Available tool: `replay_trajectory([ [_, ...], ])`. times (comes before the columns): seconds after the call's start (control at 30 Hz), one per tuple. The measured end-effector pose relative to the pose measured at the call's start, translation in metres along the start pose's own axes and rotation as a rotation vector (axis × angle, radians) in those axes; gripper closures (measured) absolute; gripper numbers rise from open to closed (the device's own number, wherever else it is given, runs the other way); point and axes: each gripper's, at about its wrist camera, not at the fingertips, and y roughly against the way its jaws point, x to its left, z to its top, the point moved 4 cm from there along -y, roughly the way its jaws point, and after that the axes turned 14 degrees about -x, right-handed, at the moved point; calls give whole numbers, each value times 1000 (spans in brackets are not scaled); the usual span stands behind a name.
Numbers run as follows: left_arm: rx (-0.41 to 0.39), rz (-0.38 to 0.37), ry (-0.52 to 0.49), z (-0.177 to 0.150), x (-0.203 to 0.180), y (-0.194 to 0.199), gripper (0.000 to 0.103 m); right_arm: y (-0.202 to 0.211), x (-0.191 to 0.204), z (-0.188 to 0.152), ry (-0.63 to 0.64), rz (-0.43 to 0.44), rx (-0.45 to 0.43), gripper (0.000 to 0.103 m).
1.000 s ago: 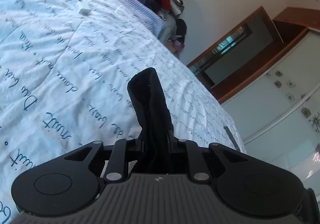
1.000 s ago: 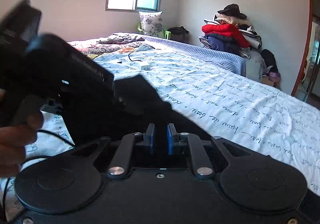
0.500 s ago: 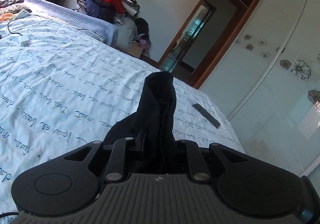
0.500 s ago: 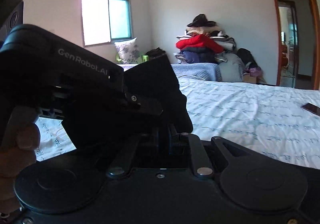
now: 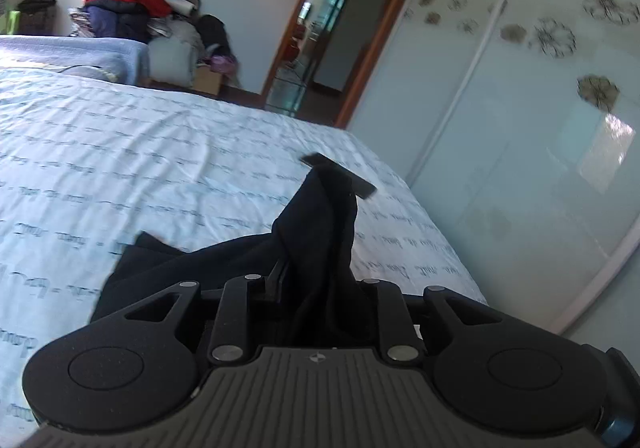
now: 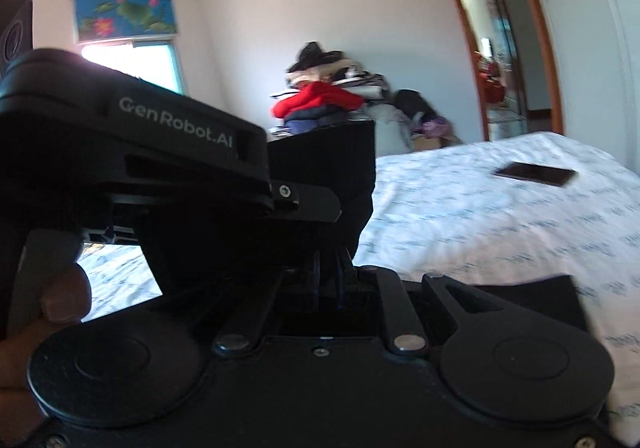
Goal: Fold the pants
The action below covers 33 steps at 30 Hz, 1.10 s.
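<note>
The black pants (image 5: 316,232) are bunched up between the fingers of my left gripper (image 5: 316,284), which is shut on them; more of the cloth lies spread on the bed below left. In the right wrist view my right gripper (image 6: 330,268) is shut on a flat edge of the same black pants (image 6: 332,168), lifted above the bed. The left gripper's body (image 6: 132,152), held by a hand, sits close on the left and hides much of that view. Another part of the pants (image 6: 532,296) lies on the bed at lower right.
The bed (image 5: 120,152) has a pale blue sheet with printed writing. A dark phone (image 5: 340,174) lies on it near the far corner, also seen in the right wrist view (image 6: 536,173). A clothes pile (image 5: 132,8), an open doorway (image 5: 324,36) and glass wardrobe doors (image 5: 520,108) stand beyond.
Both grippers have swung round toward the doorway and wardrobe, carrying the pants. More black cloth now shows on the bed below the left gripper.
</note>
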Motion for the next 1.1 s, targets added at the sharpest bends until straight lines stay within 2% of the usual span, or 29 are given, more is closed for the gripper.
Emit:
replay_trajectory([
  [0.2,55,-56,-65,-33,-47,-39,78,3,-43,-7,-54,-120,19,92],
  [0.33,112,-69,-75,-53,-64,-66,78,-3,-61,-14,-90,-176,60,92],
  [0.43,162,-78,-51,-67,-65,-86,69,-7,-71,-15,-34,-207,105,92],
  [0.47,200,-81,-25,-72,-64,-93,68,-4,-75,-13,5,-234,96,86],
  [0.5,227,-94,16,-75,-60,-97,64,-1,-78,-11,38,-260,92,74],
  [0.57,248,-137,111,-75,-51,-97,60,4,-89,-7,95,-308,86,63],
  [0.67,187,-104,84,-65,-45,-85,53,10,-108,2,119,-422,64,63],
  [0.7,158,-78,62,-60,-42,-81,43,12,-111,5,99,-437,46,62],
  [0.73,133,-48,45,-54,-37,-77,34,12,-114,7,67,-433,26,61],
  [0.8,71,4,39,-40,-26,-68,34,8,-116,10,-4,-382,0,61],
  [0.93,31,-25,44,-17,-17,-56,29,-14,-111,13,-15,-320,-18,62],
  [1.0,25,46,-7,-13,-13,-57,27,-22,-111,11,0,-288,0,62],
  [1.1,105,186,-97,-16,8,-74,27,-25,-125,-1,-4,-225,63,62],
])
